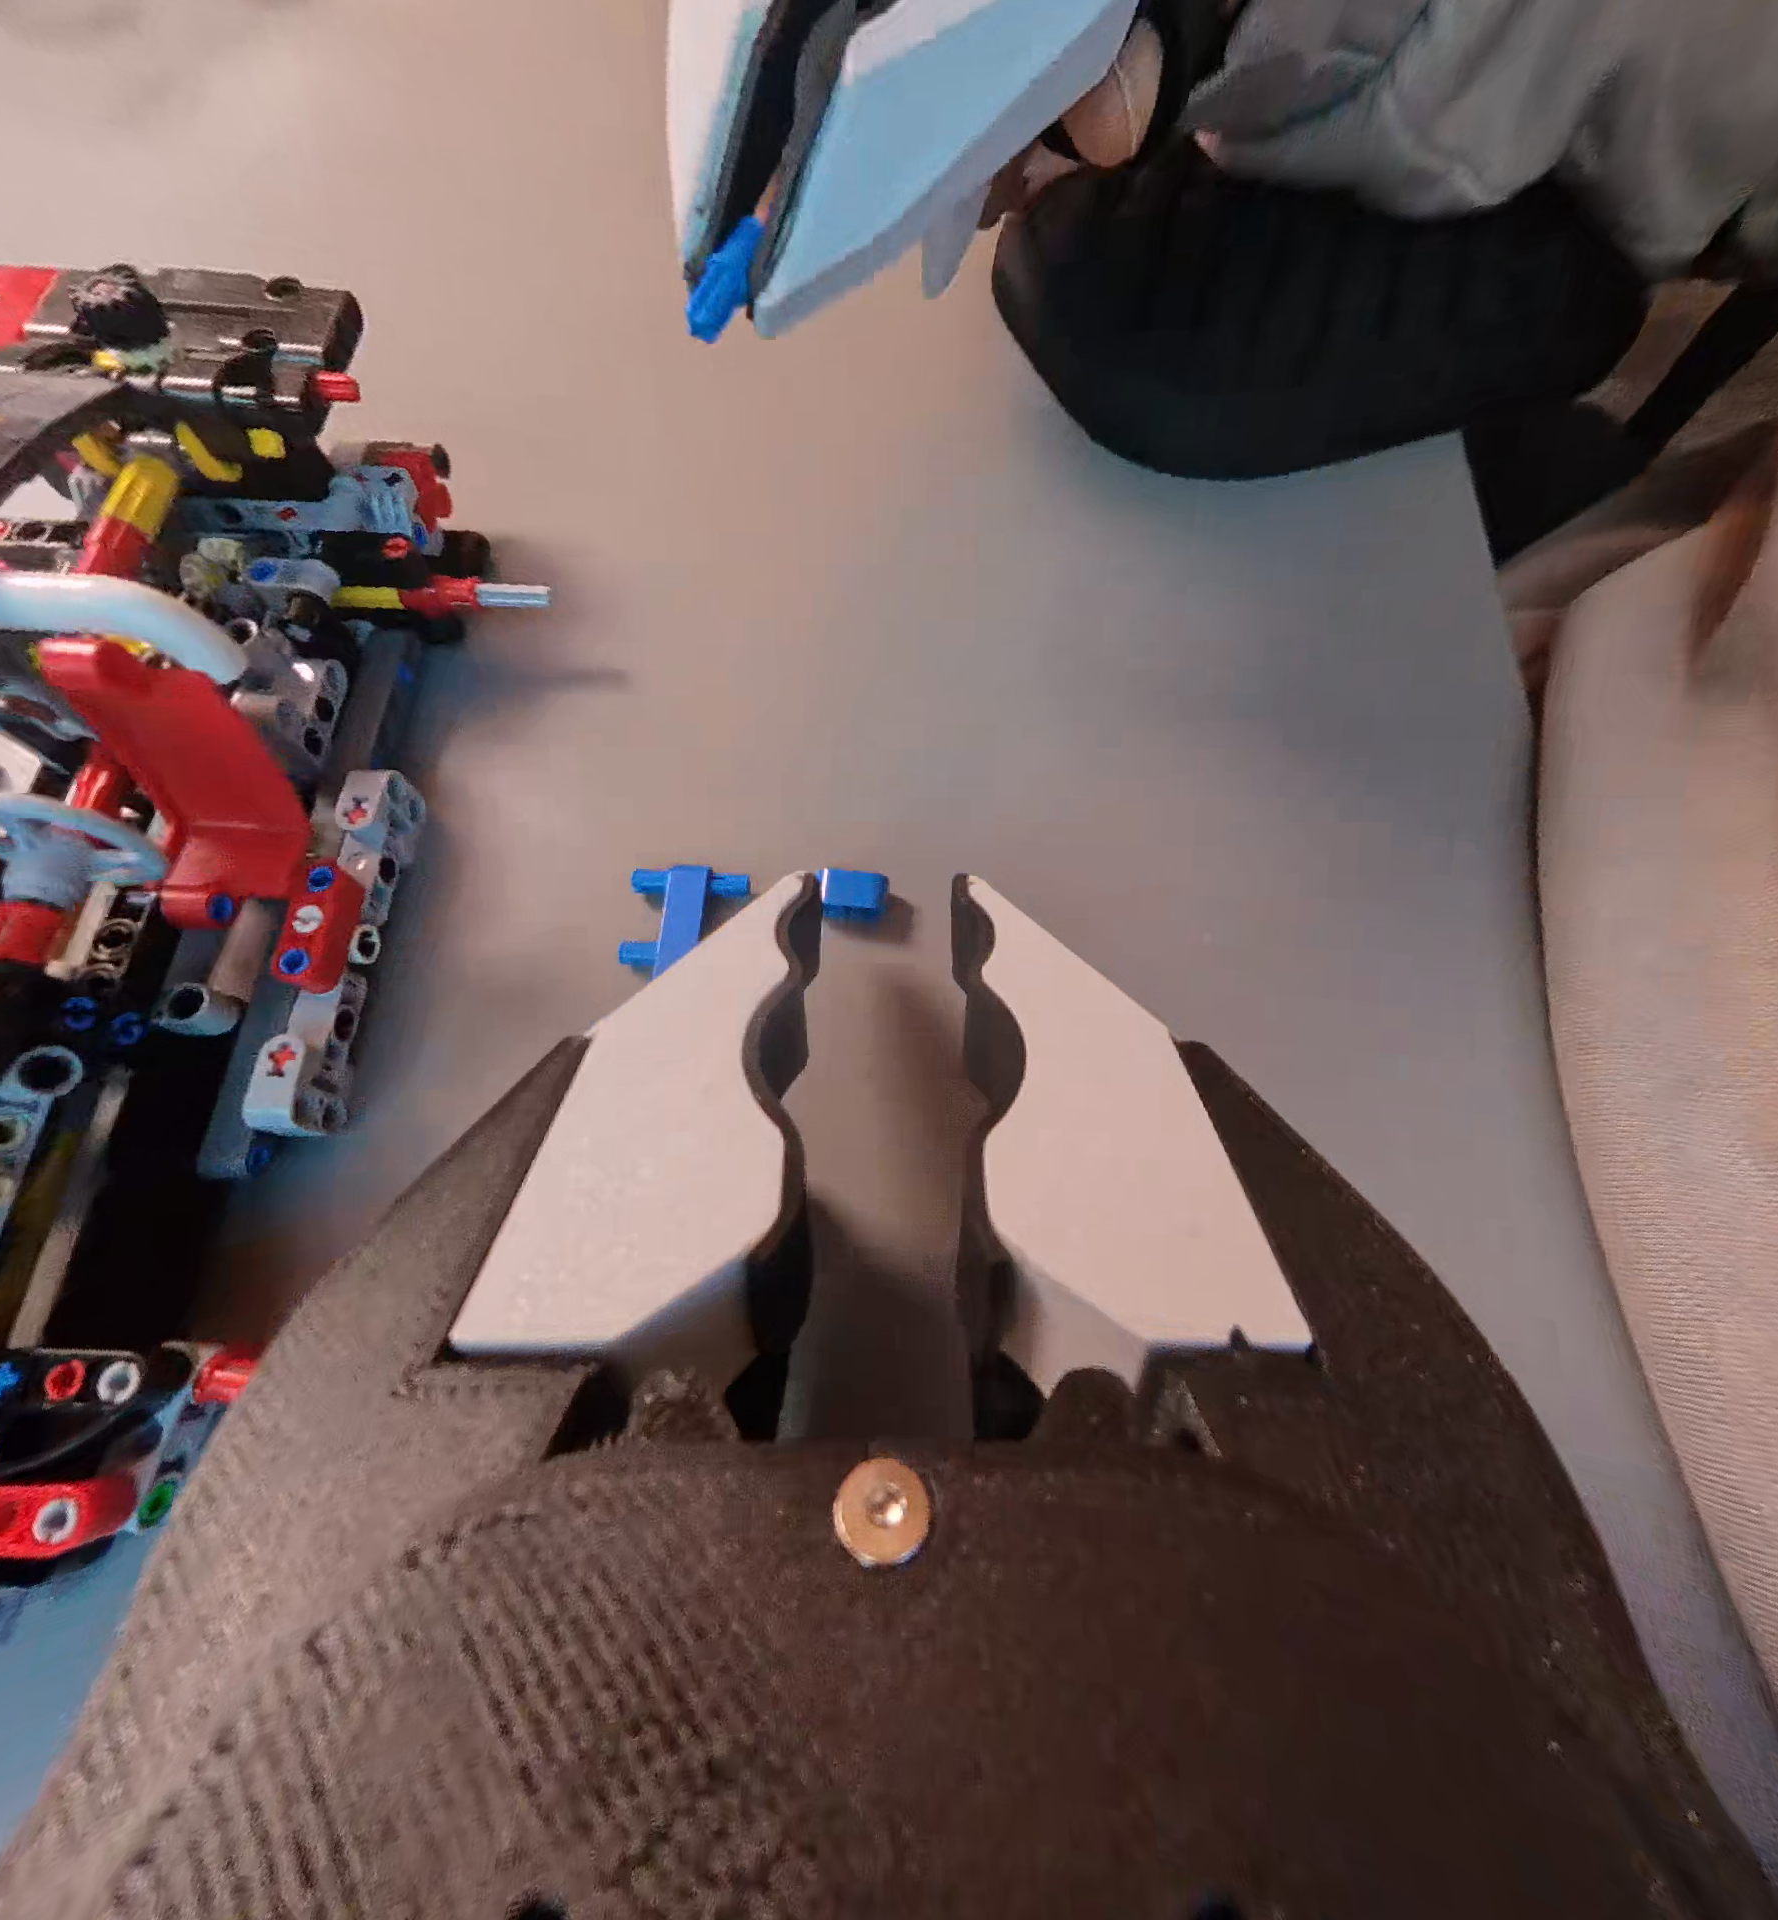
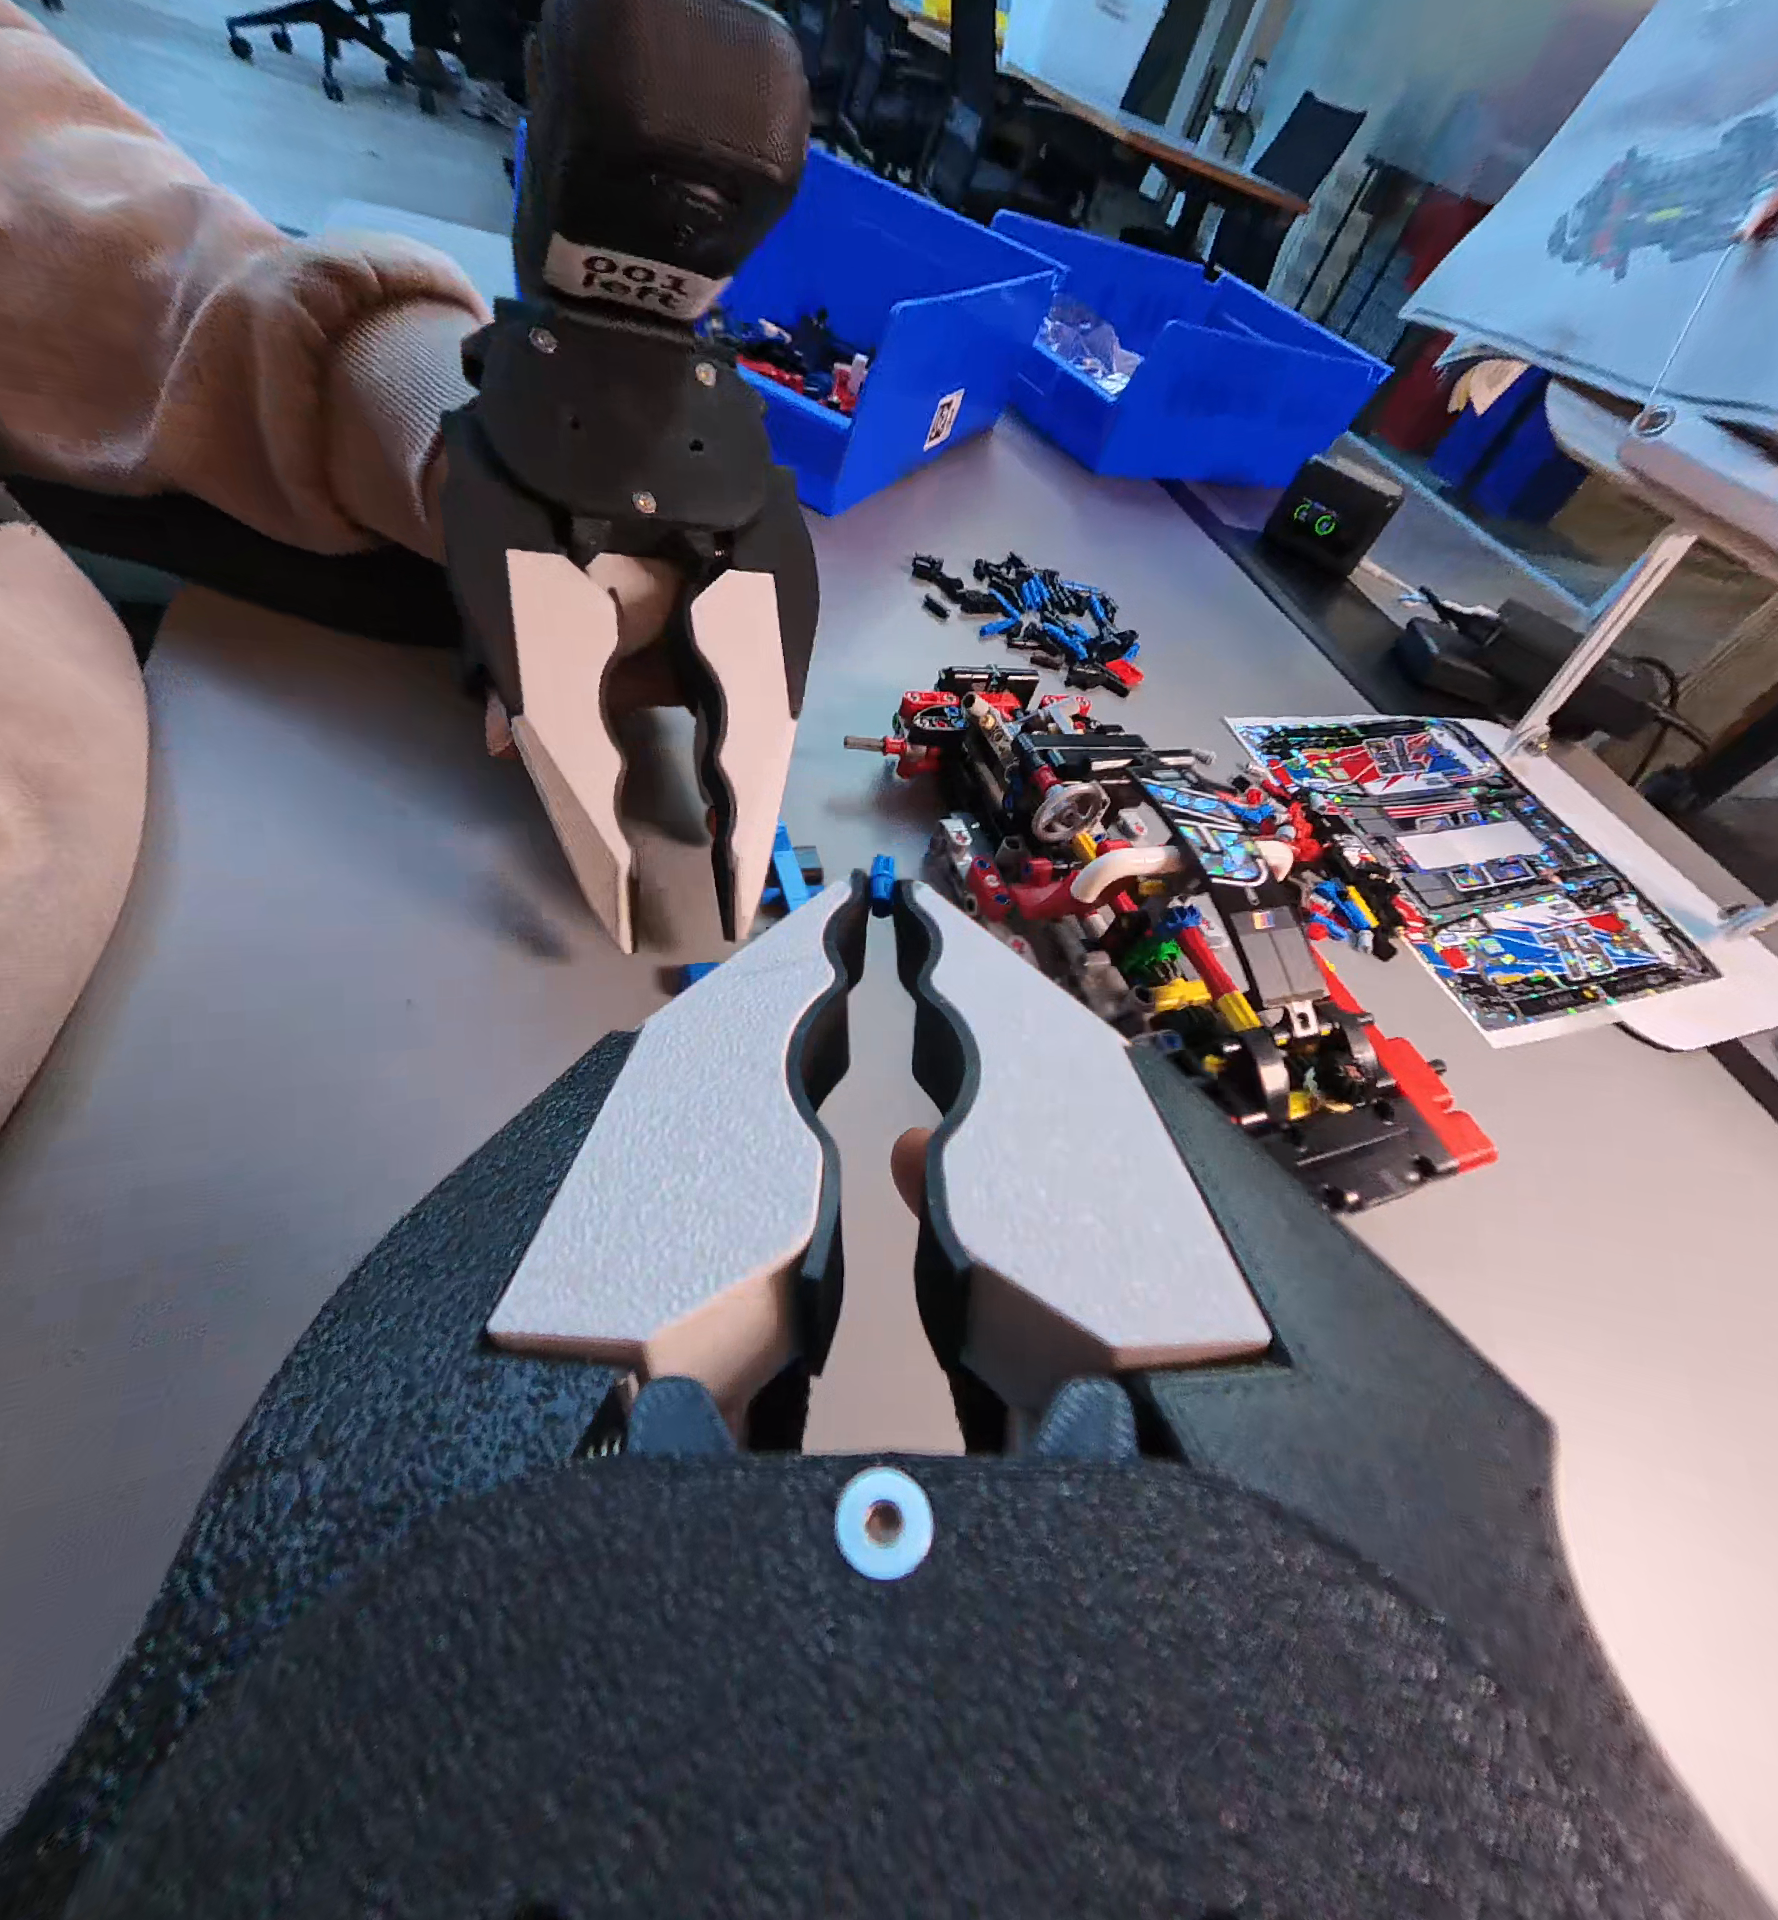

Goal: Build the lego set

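- The desk [image 2: 345,1039] is a plain grey top; its near edge runs beside the person's beige sleeve [image 2: 116,312], and its far edge passes behind two blue bins [image 2: 968,343].
- The widest bare stretch of desk lies along the near edge, between the sleeve and the model; a second bare patch sits at the near right corner, past the model's red end.
- The half-built car model [image 2: 1155,914] lies on the middle of the desk, its long axis running from the far side toward the near right; the red end points to the near right, and a grey-tipped rod on a red piece sticks out of its far end toward the sleeve side.
- A sticker sheet [image 2: 1467,883] lies flat just beside the model, on its right-edge side.
- A heap of small black and blue pins [image 2: 1051,613] lies between the model and the bins.
- The left gripper [image 1: 885,883] points down at the desk, tongs a narrow way apart and holding nothing; a short blue piece [image 1: 854,894] lies flat just inside its left tip.
- A blue bar with pins [image 1: 682,914] lies beside that tip, long axis running away from the camera, pins sticking sideways.
- The right gripper [image 2: 880,894] has its tongs pinched on a small blue pin [image 2: 880,883], held above the desk.
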Available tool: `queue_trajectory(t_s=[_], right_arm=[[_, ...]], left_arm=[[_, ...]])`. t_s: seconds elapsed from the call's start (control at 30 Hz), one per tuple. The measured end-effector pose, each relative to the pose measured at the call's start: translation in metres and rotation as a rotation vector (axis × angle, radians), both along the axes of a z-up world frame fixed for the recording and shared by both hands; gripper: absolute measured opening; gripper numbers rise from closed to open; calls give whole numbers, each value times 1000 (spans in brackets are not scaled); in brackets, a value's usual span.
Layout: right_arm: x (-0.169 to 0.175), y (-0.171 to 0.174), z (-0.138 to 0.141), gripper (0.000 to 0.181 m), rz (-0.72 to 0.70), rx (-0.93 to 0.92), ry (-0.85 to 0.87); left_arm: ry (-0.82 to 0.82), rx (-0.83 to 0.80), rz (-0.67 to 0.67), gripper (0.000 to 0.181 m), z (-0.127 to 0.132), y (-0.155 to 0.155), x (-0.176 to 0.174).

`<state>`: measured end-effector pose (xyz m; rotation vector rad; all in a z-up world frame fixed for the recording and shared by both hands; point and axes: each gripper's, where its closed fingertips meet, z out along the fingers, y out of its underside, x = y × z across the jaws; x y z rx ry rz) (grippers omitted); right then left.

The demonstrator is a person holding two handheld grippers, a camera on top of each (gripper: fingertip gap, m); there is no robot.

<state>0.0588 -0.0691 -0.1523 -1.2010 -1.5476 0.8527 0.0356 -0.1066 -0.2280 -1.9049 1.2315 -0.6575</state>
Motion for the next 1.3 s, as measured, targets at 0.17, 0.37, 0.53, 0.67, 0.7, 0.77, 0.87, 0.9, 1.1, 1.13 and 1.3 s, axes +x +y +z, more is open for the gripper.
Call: queue_trajectory(t_s=[0.17, 0.37, 0.53, 0.67, 0.7, 0.77, 0.87, 0.9, 1.1, 1.13, 1.3], right_arm=[[2, -6, -12, 2, 32, -17, -33], [1, -16, -18, 2, 84, -43, -48], [-5, -29, -19, 2, 119, -70, -60], [-12, -38, -9, 2, 134, -136, -51], [-13, -40, -5, 2, 138, -149, -40], [-15, -41, -2, 2, 144, -155, -34], [-17, -41, -5, 2, 143, -133, -49], [-17, -42, -5, 2, 143, -131, -49], [-17, -42, -6, 2, 146, -126, -68], [-17, -43, -6, 2, 148, -130, -67], [-16, -44, -5, 2, 151, -128, -79]], left_arm=[[109, 37, -2, 23, -12, 6, 3], [116, 33, -34, 14, -12, 7, 5], [3, 196, -83, 13, 11, 6, 8], [-203, 346, -69, 14, 57, 5, 9], [-218, 370, -69, 13, 63, 5, 9], [-232, 398, -66, 13, 69, 4, 9], [-228, 403, -72, 13, 69, 2, 10], [-227, 401, -76, 13, 68, 1, 10], [-231, 411, -84, 13, 70, -1, 10], [-236, 412, -85, 13, 70, -1, 10], [-239, 420, -90, 13, 72, -3, 11]])
